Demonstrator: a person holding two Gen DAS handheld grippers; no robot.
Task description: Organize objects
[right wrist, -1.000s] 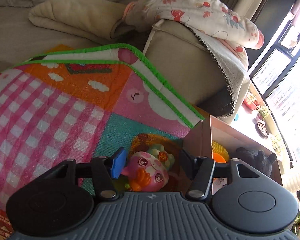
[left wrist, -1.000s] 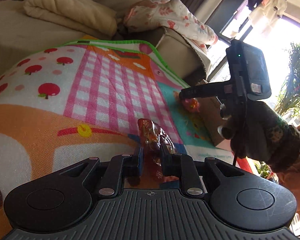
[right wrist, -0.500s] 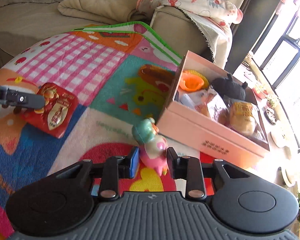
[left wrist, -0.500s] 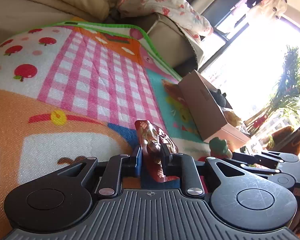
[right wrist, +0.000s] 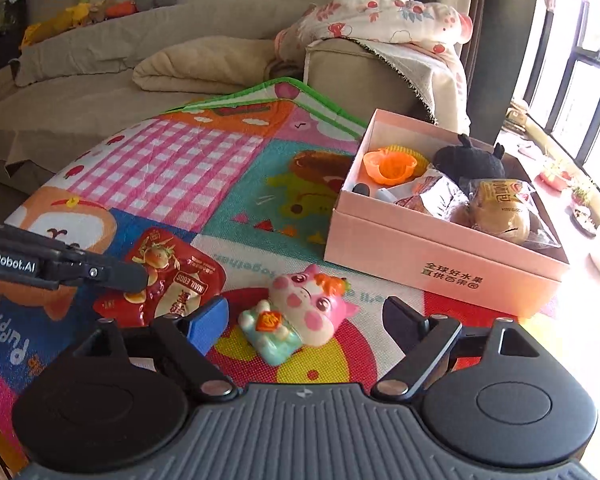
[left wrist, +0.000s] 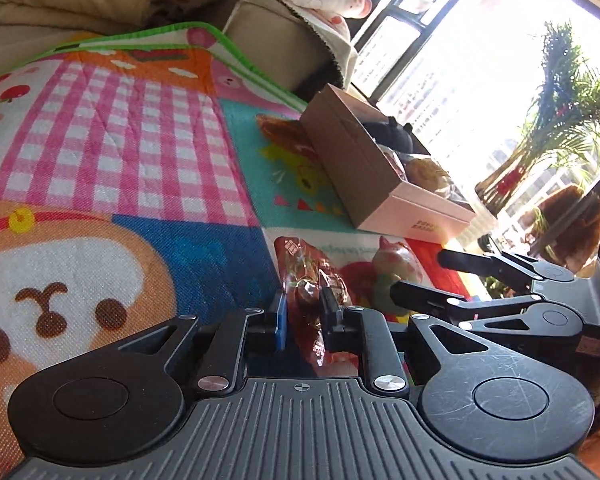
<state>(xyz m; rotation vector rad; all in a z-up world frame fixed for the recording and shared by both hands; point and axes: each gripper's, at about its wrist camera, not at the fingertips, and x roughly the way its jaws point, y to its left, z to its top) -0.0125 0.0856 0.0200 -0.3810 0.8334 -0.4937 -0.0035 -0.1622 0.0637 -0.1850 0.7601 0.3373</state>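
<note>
Since half a second ago the right gripper (right wrist: 306,318) has let go of the pig toy (right wrist: 300,314); its jaws now stand wide apart and the toy lies on its back on the play mat (right wrist: 172,160), between the open fingers. The left gripper (left wrist: 303,312) still pinches the red snack packet (left wrist: 314,280), now lowered onto the mat just beside the toy. The pink box (right wrist: 440,256) lies ahead and to the right of both, its long side facing them; the right gripper is nearer. Nothing stands between, but the box is already quite full.
</note>
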